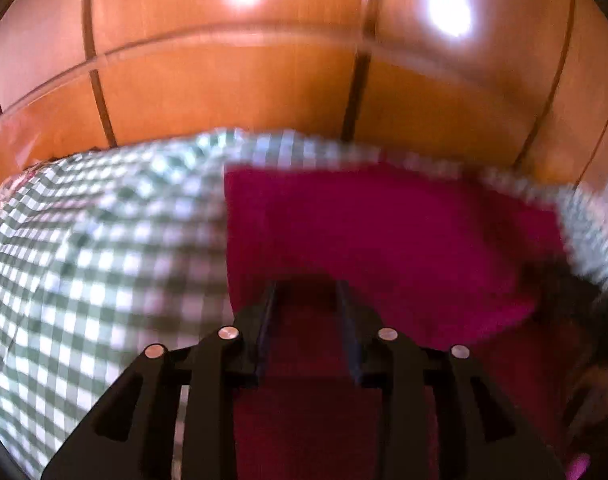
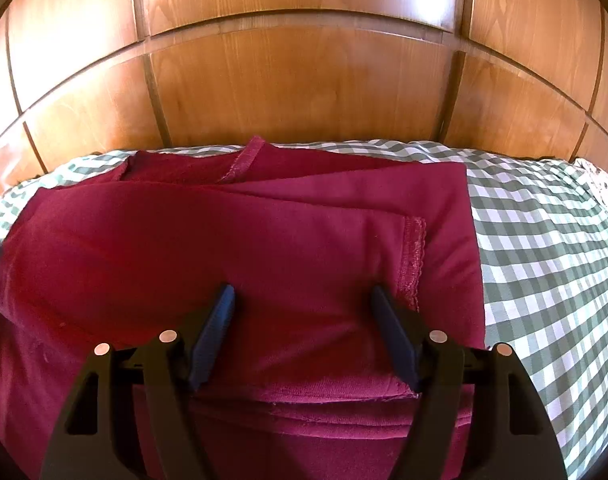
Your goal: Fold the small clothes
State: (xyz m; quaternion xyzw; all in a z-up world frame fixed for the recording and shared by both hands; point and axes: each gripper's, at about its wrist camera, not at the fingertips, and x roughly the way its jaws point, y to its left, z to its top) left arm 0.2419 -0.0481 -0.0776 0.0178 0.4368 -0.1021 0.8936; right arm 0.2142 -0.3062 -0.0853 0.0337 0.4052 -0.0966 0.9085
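Crimson garment (image 2: 239, 248) lies partly folded on checked bedspread (image 2: 544, 264), below wooden headboard (image 2: 304, 80). My right gripper (image 2: 301, 294) hovers wide open over near hem, nothing held. My left gripper (image 1: 308, 292) (view blurred) narrowly parted over fabric, grasp unclear. Advice: pinch all layers at hem, both sides level, before folding.

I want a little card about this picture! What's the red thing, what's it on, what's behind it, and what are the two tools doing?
red thing: dark red garment, lying folded in layers, stitched hem showing
underneath: green and white checked cloth
behind: wooden panels
right tool: open, over the garment, nothing gripped
left tool: narrow gap between its tips, over the garment; view is blurred, so a grip cannot be told
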